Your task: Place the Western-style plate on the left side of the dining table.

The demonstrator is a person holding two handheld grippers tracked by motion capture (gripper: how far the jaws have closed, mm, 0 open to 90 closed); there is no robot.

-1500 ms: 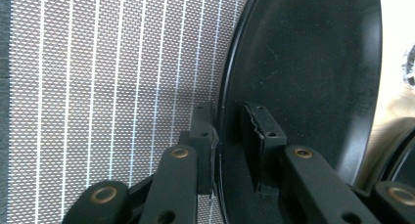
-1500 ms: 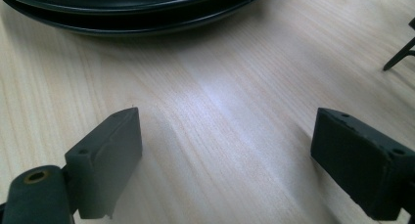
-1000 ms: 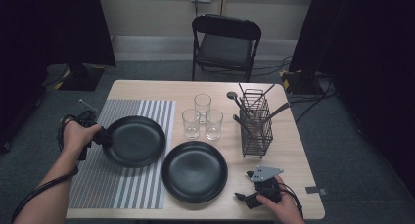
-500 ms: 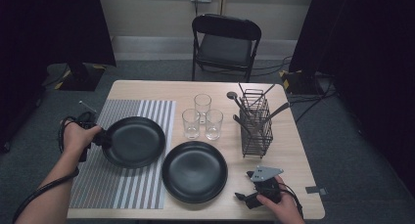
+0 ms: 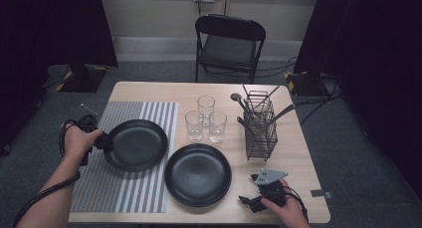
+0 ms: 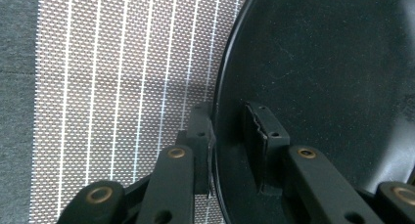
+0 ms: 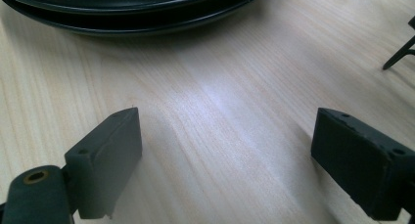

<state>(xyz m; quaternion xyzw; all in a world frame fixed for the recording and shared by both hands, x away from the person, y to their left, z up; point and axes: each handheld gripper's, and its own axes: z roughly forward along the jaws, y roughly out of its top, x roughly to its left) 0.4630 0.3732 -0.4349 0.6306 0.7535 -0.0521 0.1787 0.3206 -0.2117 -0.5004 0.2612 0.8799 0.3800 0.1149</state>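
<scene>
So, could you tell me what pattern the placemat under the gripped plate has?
The placemat has grey and white stripes, best seen in the high view.

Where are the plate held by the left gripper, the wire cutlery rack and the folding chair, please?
plate [image 5: 139, 146], high view, its centre.
wire cutlery rack [image 5: 261, 133], high view, front mesh.
folding chair [image 5: 229, 50], high view, seat.

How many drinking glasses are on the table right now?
3, clustered mid-table: one glass at the back, one front left, one front right, between the striped mat and the wire caddy.
</scene>
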